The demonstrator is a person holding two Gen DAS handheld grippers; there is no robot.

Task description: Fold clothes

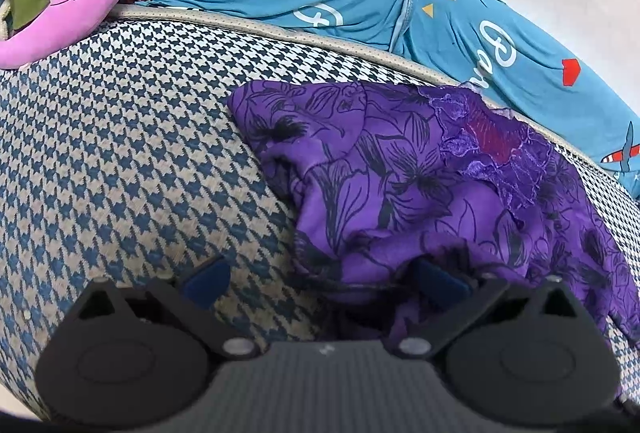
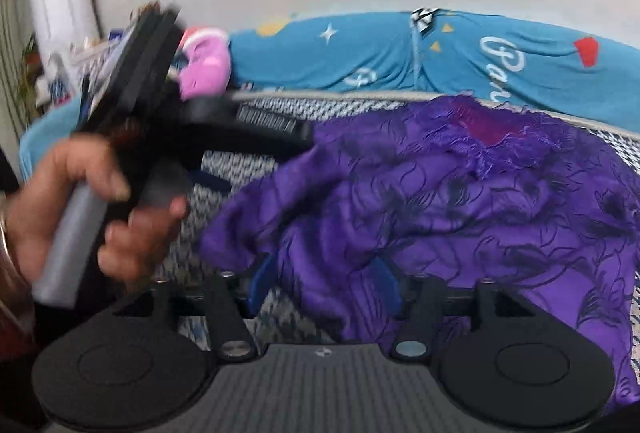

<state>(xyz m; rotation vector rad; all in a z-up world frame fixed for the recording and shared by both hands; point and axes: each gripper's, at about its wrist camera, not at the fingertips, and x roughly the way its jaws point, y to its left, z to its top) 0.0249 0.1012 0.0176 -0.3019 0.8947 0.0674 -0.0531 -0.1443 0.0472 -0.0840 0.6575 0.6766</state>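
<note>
The purple floral garment (image 1: 420, 193) lies crumpled across the centre and right of the left wrist frame, on the houndstooth cover (image 1: 120, 153), with its lace trim (image 1: 492, 145) toward the upper right. The left gripper (image 1: 324, 283) is spread wide at the bottom centre, one blue pad on bare cover, the other tucked under the cloth's near edge. It's gripping nothing yet! In the right wrist frame the right gripper (image 2: 320, 283) sits bottom centre, spread too, with a bunch of purple fabric (image 2: 420, 201) between its pads; whether they bite, I cannot tell. The risk: closing here likely catches several bunched layers rather than a clean hem, so the fold comes out lopsided. The person's hand (image 2: 96, 201), at the left of that frame, looks blurred, so a hasty pull could drag the thin cloth or snag the lace.
</note>
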